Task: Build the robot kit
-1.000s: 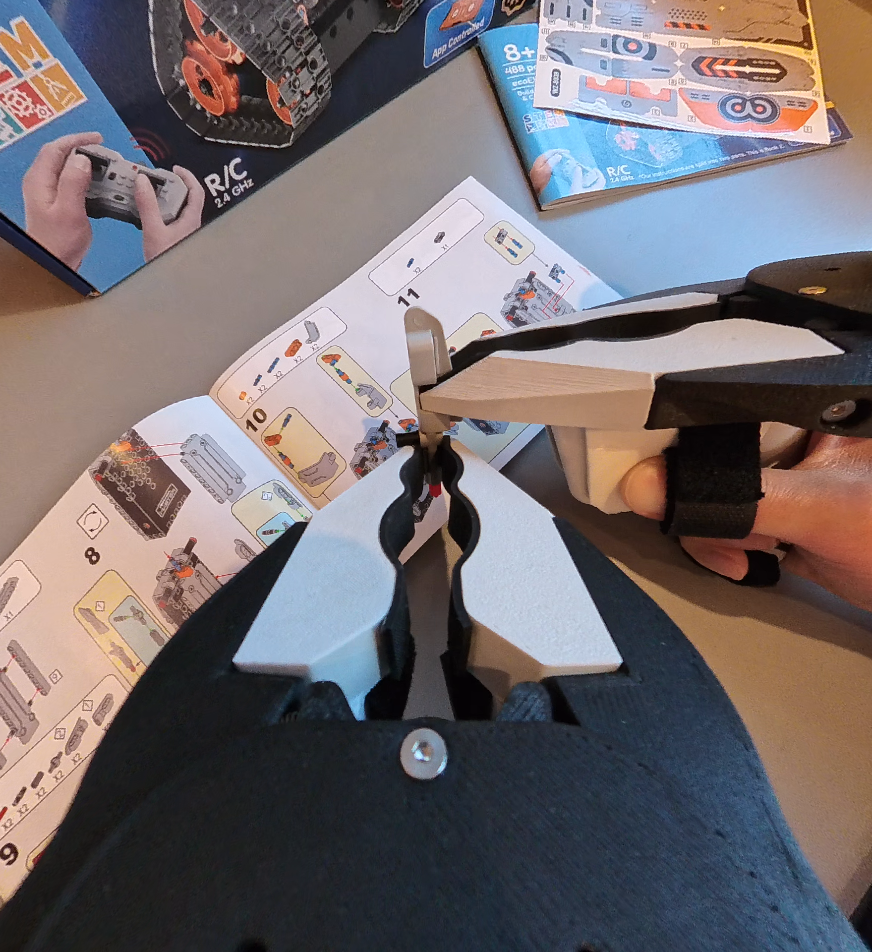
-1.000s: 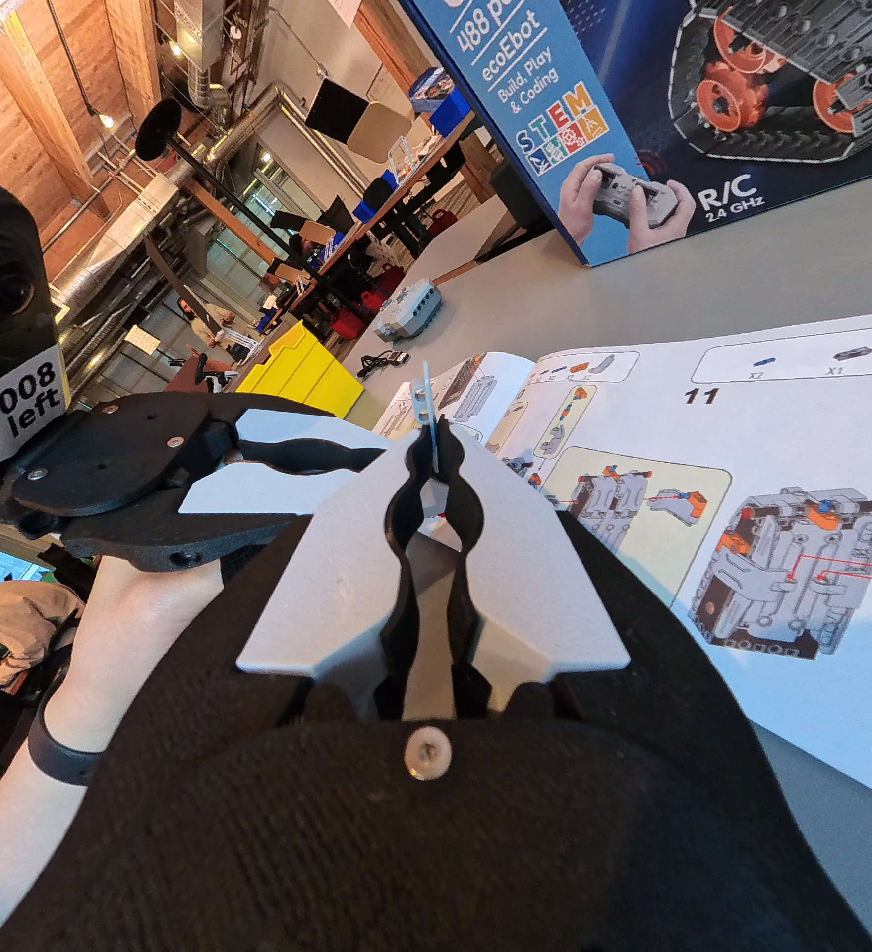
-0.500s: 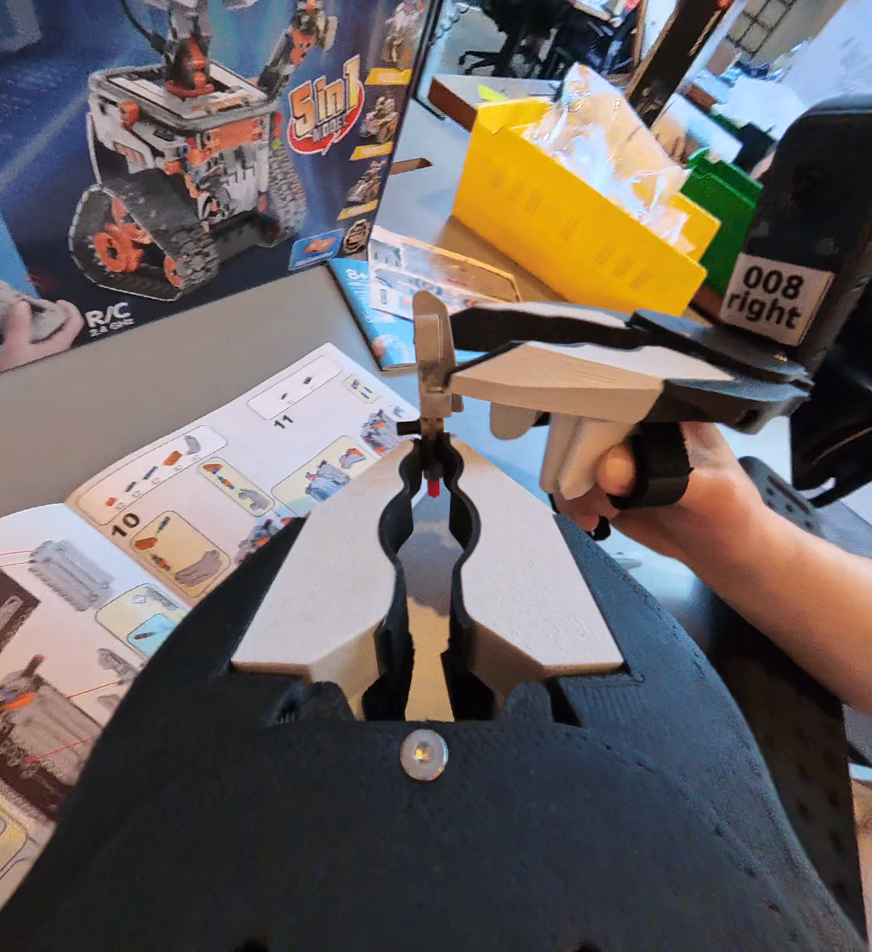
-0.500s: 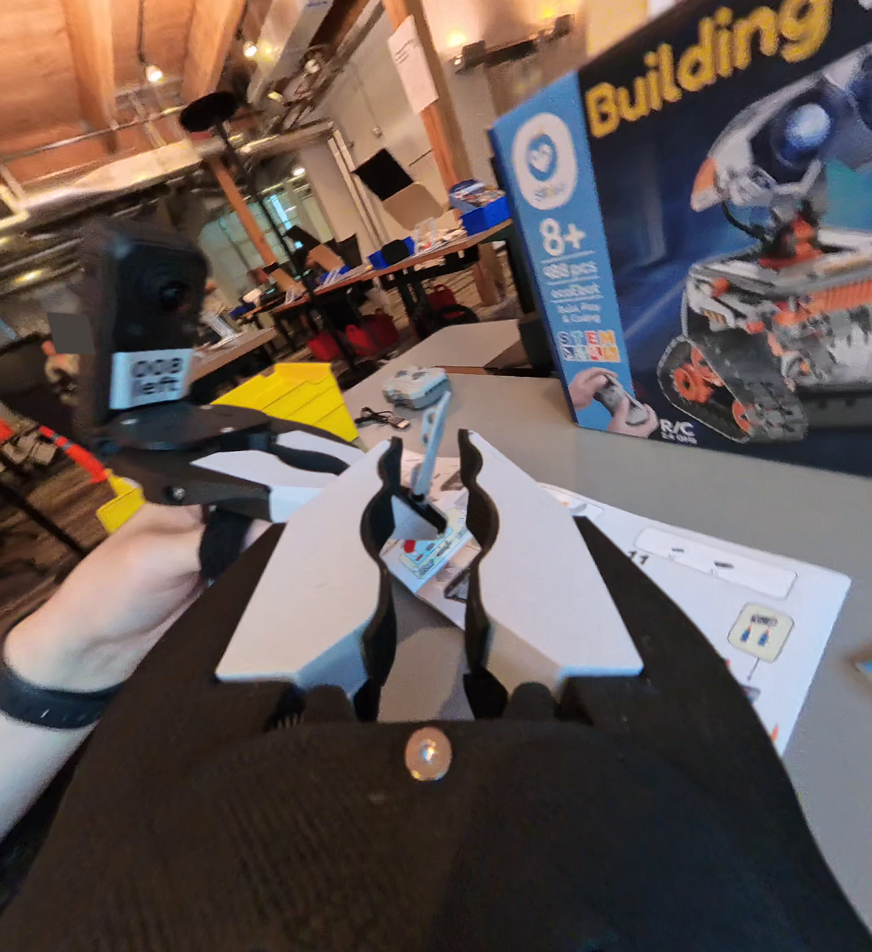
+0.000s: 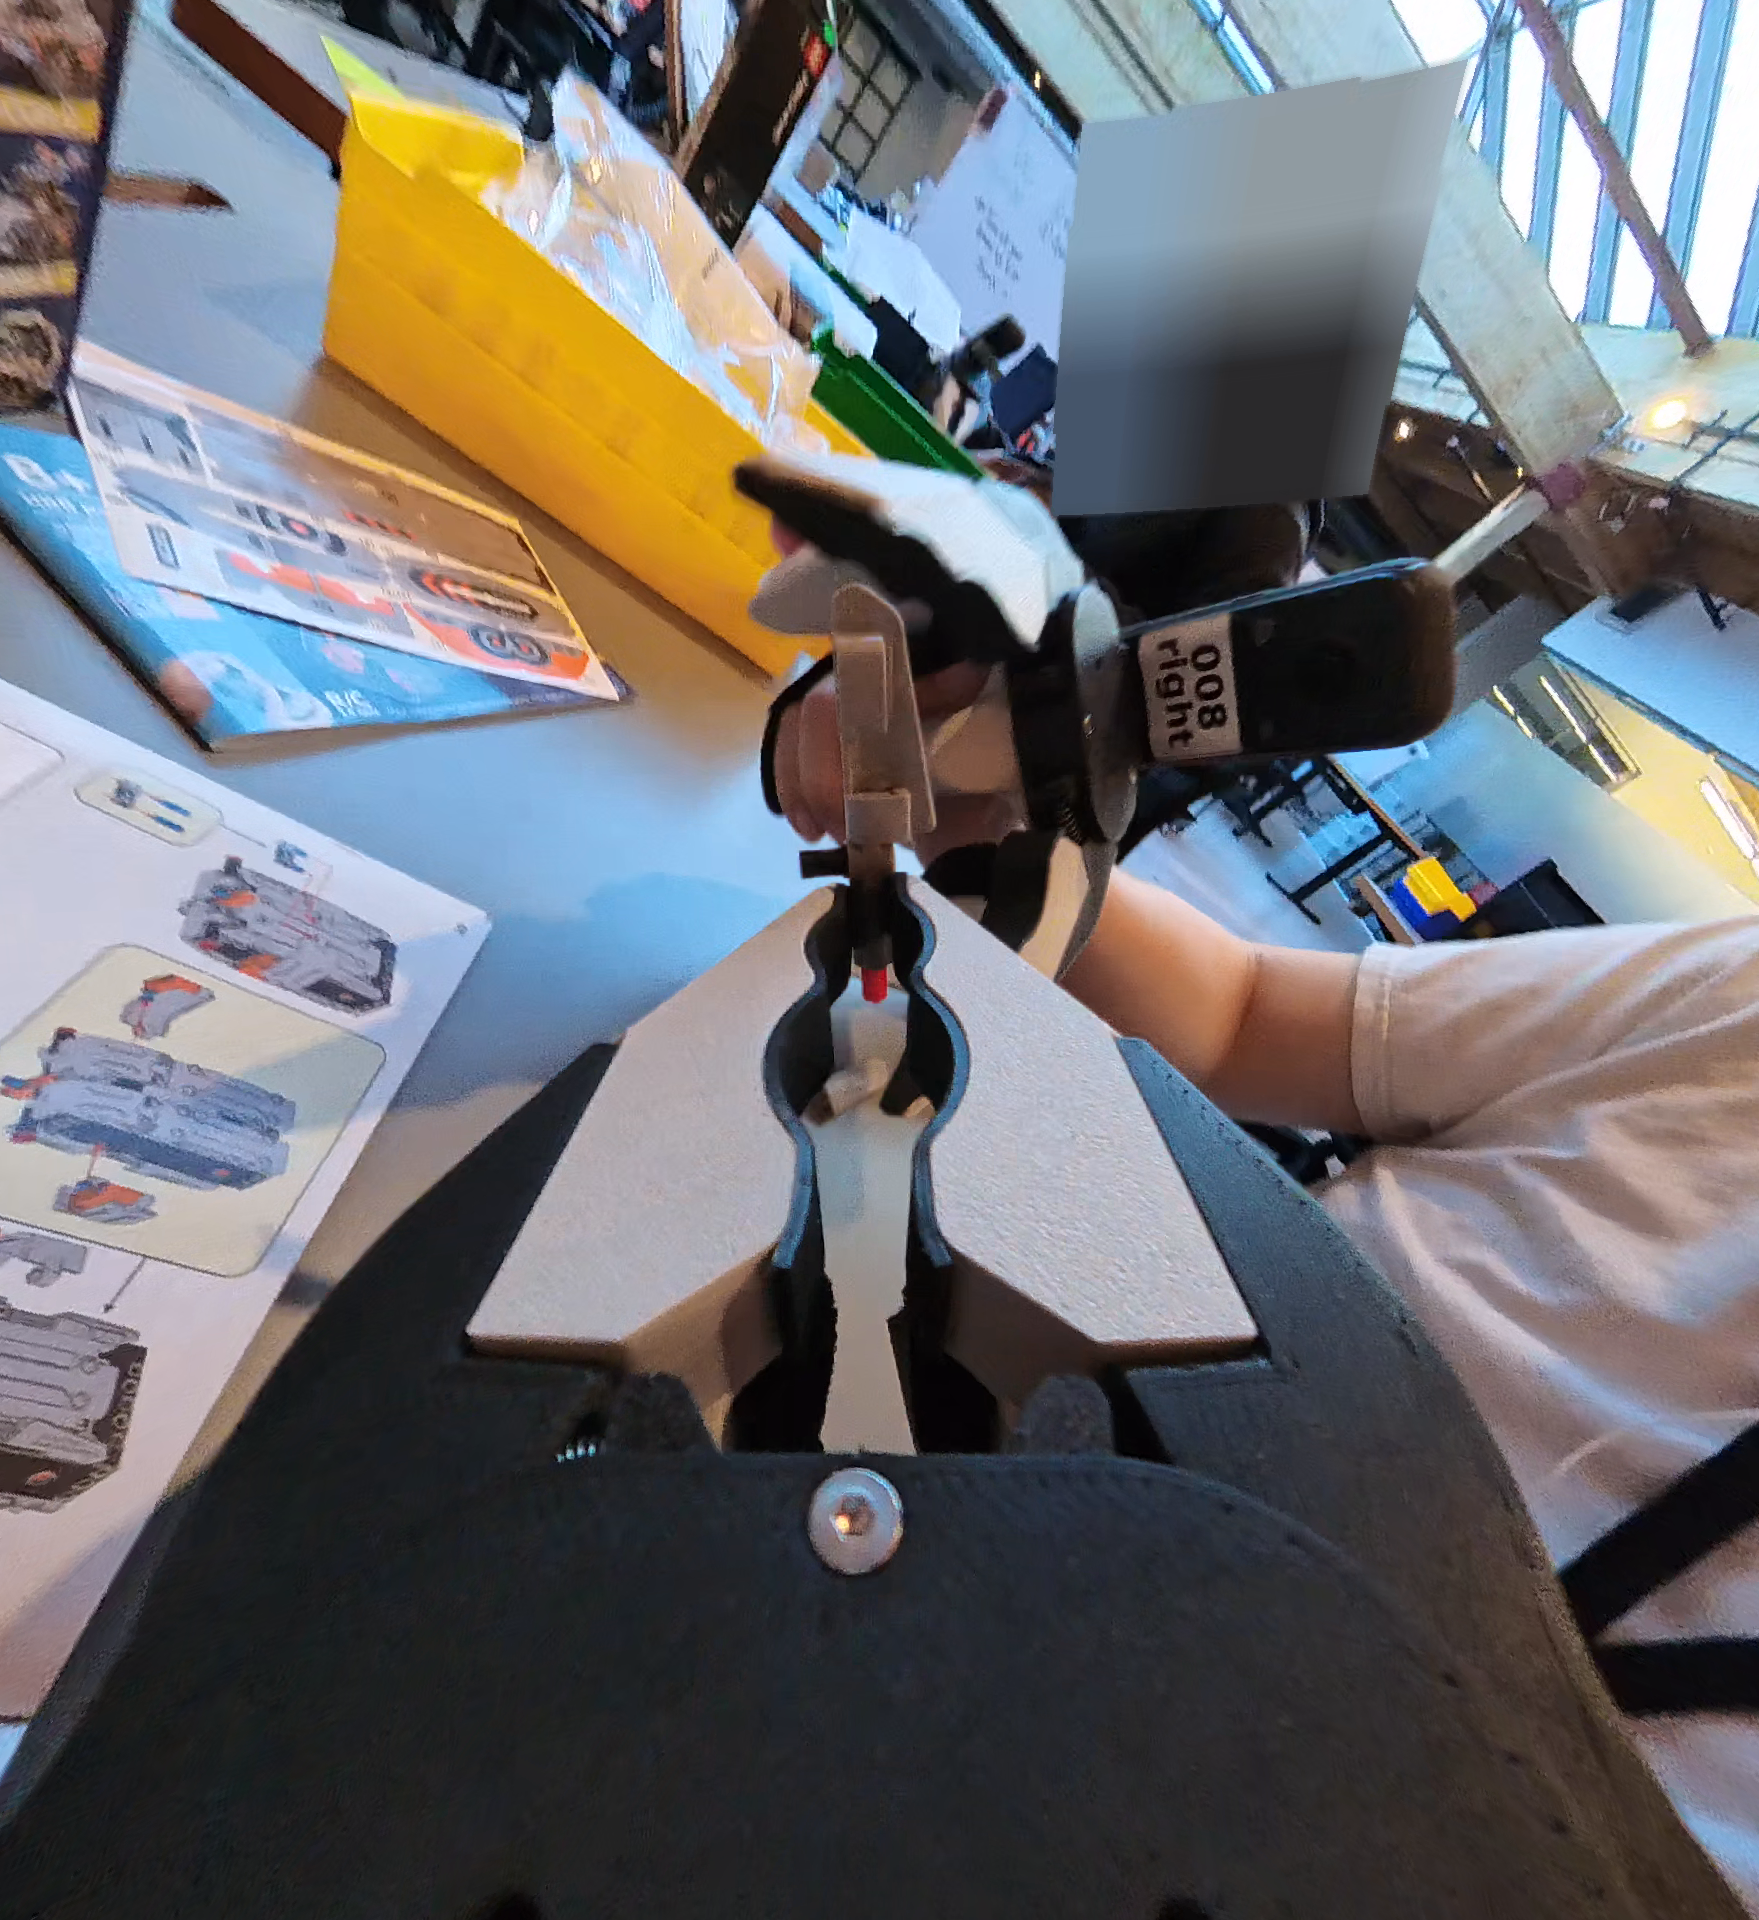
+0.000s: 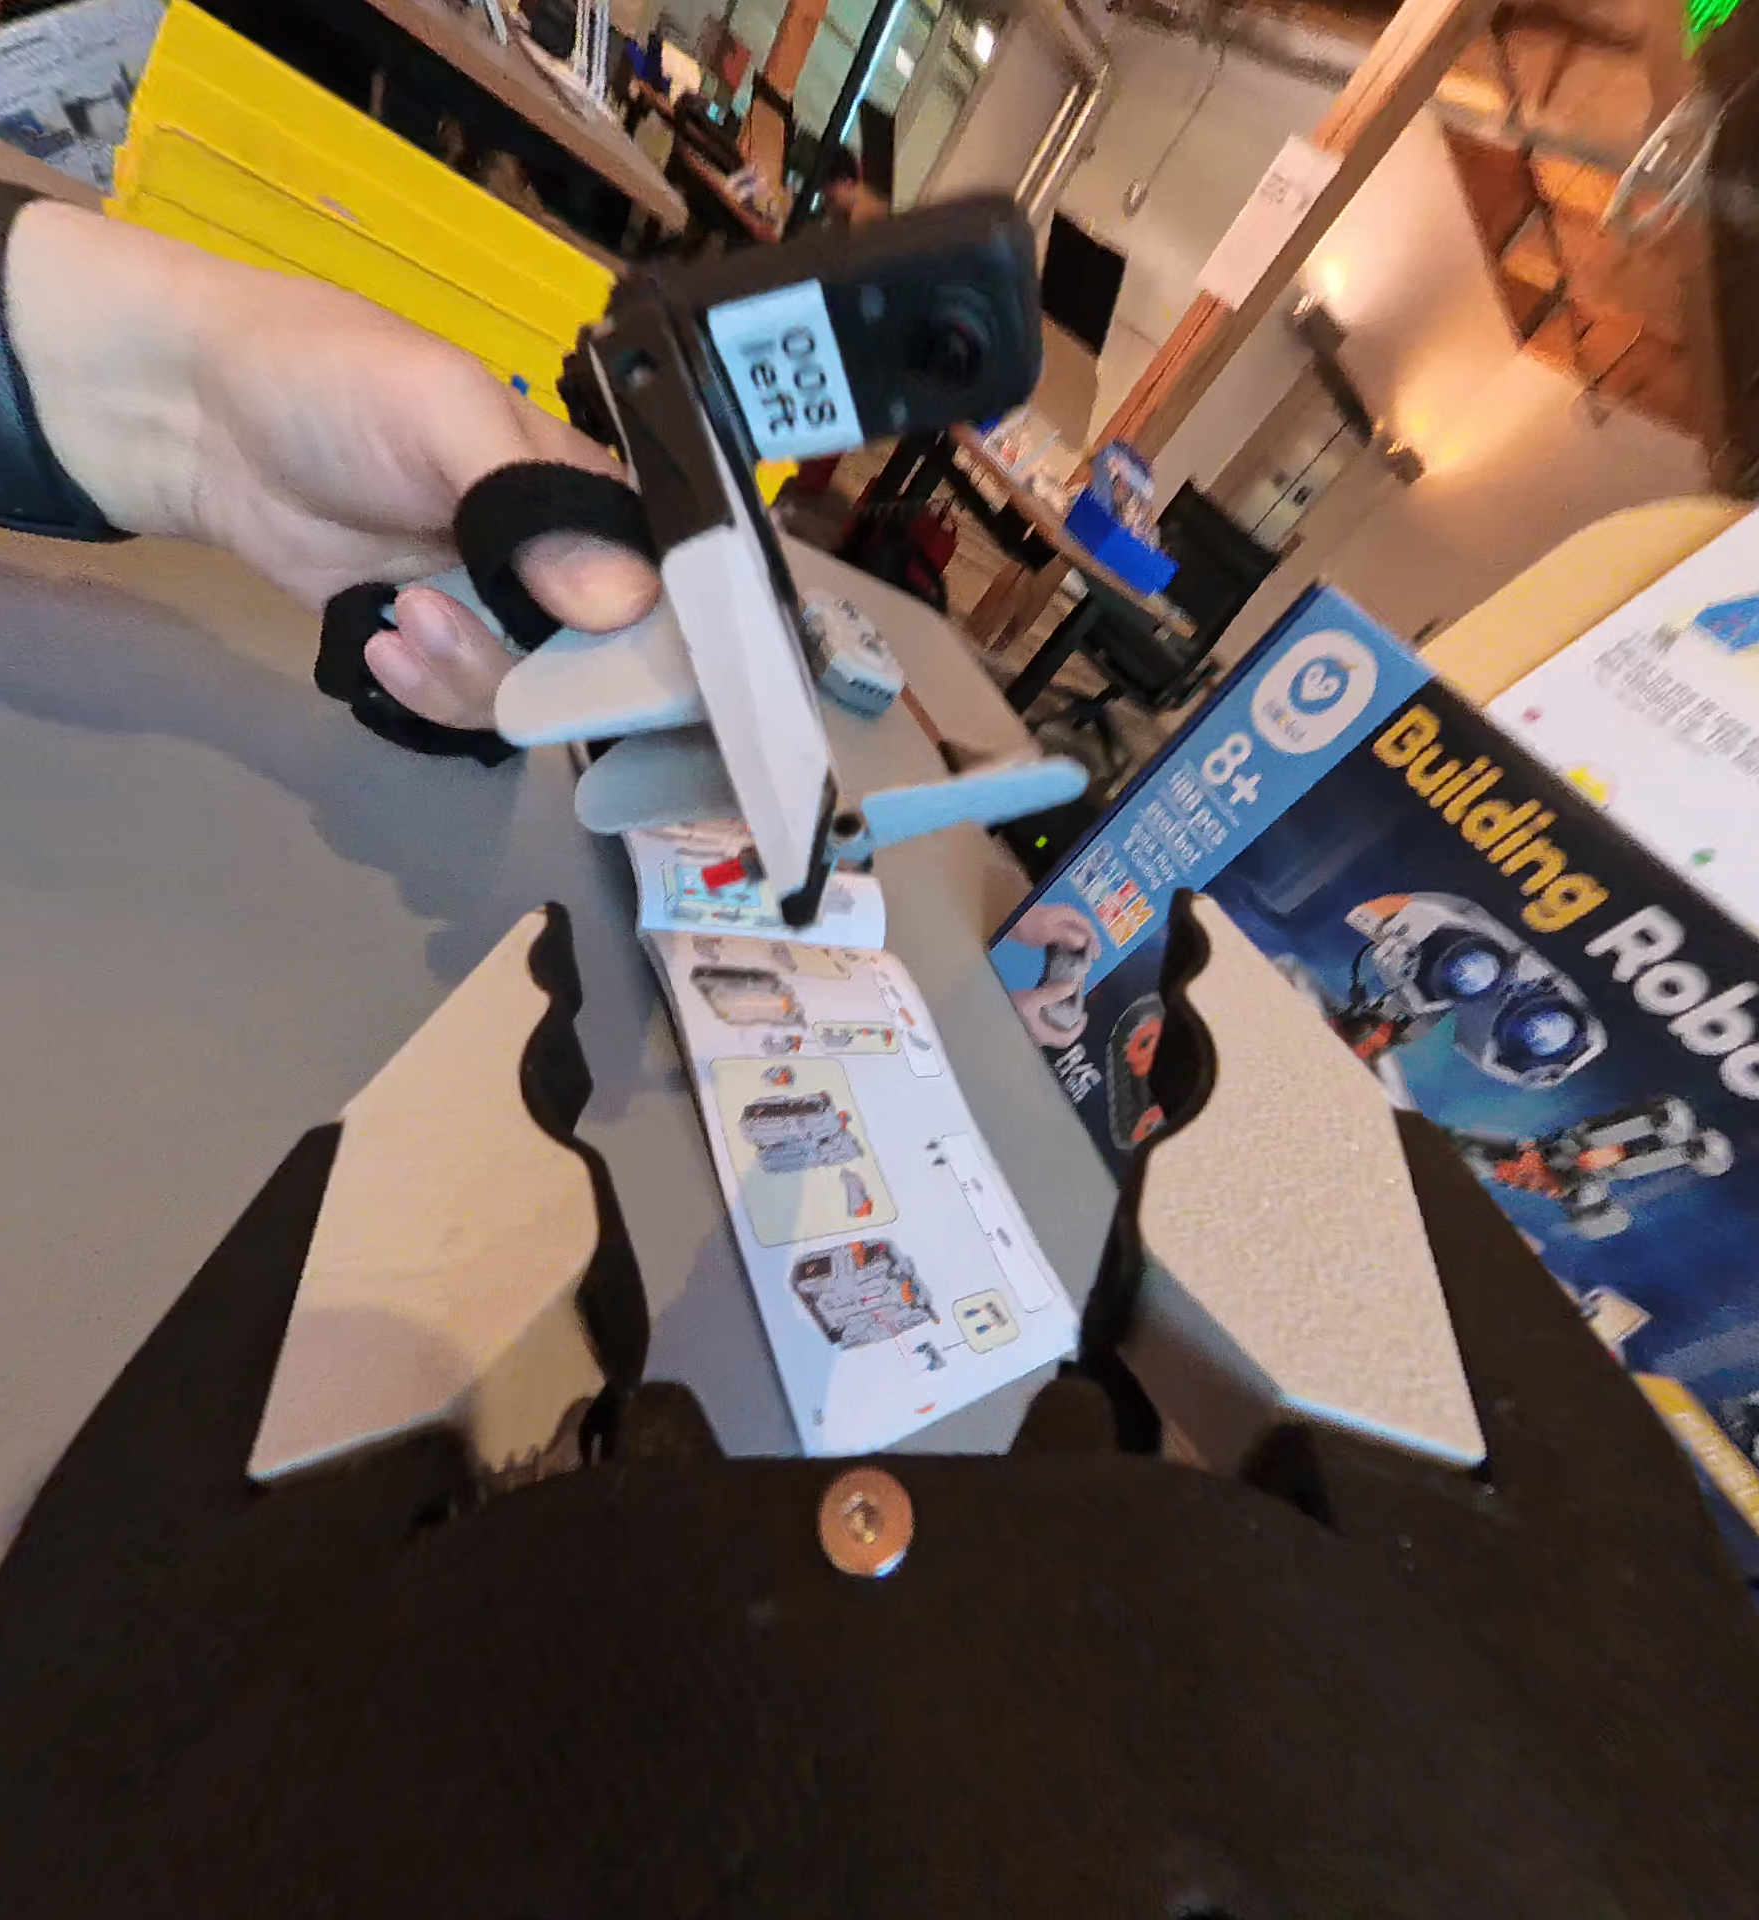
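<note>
Left gripper (image 5: 870,920) clamped on small grey plastic building piece with red pin (image 5: 877,769); right gripper (image 6: 870,1023) spread wide, empty, above open instruction booklet (image 6: 854,1174).

1. The left gripper (image 5: 870,914) is showing matt, grainy grey plastic fingers (image 5: 709,1122) on a rough black printed body.
2. The grey beam (image 5: 875,717) it is pinching is looking like smooth plastic.
3. The instruction booklet (image 5: 158,987) is lying as lightly glossy paper on the matt grey table (image 5: 584,821).
4. The yellow bin (image 5: 501,312) is looking like cardboard, its bags (image 5: 646,239) shiny plastic film.
5. The toy box (image 6: 1477,1039) is gleaming as glossy card.
</note>
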A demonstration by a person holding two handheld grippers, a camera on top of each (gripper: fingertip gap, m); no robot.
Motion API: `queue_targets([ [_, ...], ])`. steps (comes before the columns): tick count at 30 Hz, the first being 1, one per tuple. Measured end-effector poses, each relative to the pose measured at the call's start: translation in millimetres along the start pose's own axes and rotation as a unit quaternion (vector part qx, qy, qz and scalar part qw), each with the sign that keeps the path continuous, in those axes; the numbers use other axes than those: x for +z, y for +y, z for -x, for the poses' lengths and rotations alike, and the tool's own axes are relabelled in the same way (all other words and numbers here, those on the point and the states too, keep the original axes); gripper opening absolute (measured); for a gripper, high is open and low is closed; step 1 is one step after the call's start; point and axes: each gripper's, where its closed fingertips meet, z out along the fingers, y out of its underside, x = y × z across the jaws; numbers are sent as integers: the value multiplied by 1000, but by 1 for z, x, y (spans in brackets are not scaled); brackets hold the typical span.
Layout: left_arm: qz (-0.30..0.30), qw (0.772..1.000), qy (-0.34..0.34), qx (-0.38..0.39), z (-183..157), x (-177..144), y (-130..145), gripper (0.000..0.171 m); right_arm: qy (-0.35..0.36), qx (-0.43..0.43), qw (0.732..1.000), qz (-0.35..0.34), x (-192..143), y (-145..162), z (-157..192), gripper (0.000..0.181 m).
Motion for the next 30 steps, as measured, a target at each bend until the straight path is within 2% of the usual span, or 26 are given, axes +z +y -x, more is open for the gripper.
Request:
queue_targets([
  [2,20,1000,-1,-12,3,3,8,5,11,-38,999,-5,0,-7,-1,109],
  [4,28,999,11,-22,3,5,12,5,0,-38,999,-24,-1,-14,3,98],
  [8,28,999,28,-36,2,8,13,5,-9,-31,999,1,2,-4,8,94],
  [13,38,997,48,-43,-5,10,17,4,-11,-41,999,19,2,3,10,77],
  [21,41,996,62,-57,-8,8,18,4,-7,-46,999,8,2,-2,12,79],
  [30,49,993,78,-72,-12,9,20,4,-34,-31,999,17,0,-3,16,76],
])
